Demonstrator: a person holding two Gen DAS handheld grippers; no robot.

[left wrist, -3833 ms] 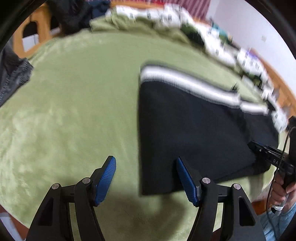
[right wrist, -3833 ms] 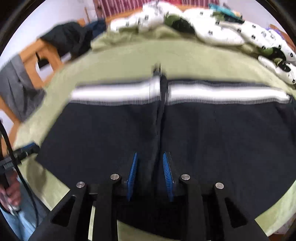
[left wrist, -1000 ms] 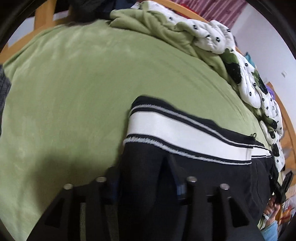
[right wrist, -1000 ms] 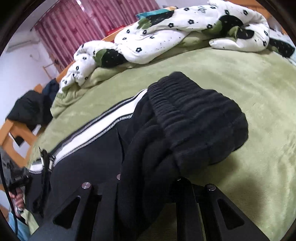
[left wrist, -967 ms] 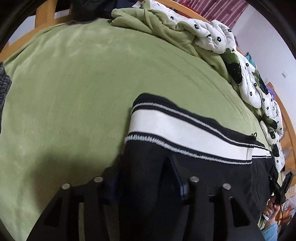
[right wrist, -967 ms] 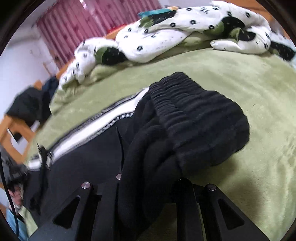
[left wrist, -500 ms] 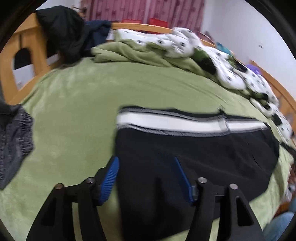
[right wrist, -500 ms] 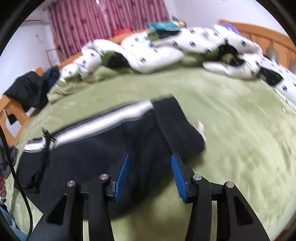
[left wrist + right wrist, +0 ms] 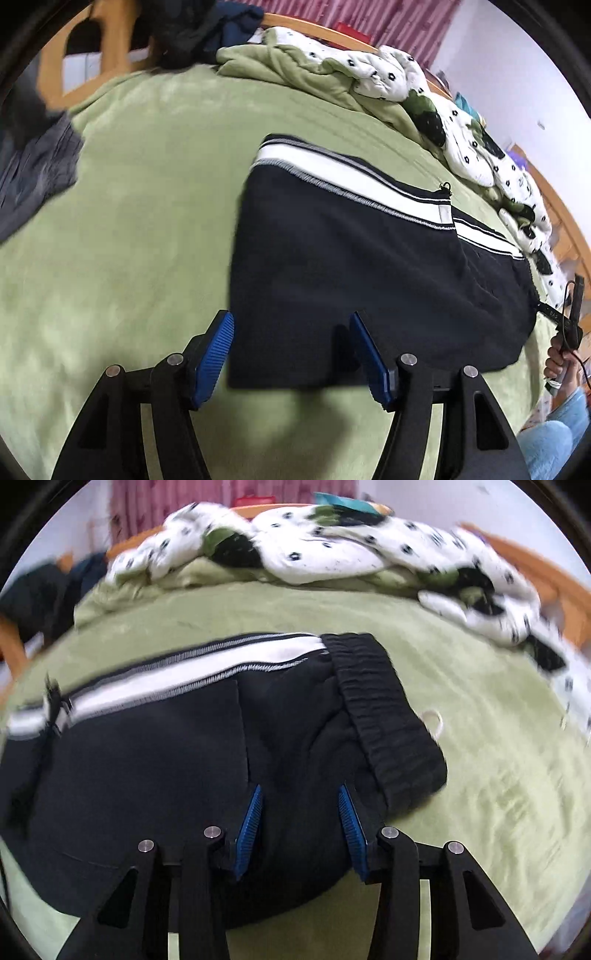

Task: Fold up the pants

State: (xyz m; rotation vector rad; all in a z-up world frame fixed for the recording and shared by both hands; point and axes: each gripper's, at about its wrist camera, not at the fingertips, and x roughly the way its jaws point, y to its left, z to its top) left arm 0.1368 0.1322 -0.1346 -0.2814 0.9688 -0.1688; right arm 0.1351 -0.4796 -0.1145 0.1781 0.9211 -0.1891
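Hovering with both jaws spread empty, left gripper (image 9: 291, 354) and right gripper (image 9: 301, 830) bracket the pants (image 9: 362, 266) lengthwise along the bed's (image 9: 140, 192) near edge.

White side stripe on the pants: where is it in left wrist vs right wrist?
Left wrist: white stripe runs diagonally from upper centre down to the right, along the far edge of the pants.
Right wrist: the stripe crosses the upper left, ending at the ribbed waistband.
Shared landmark: spotted white quilt beyond the pants.
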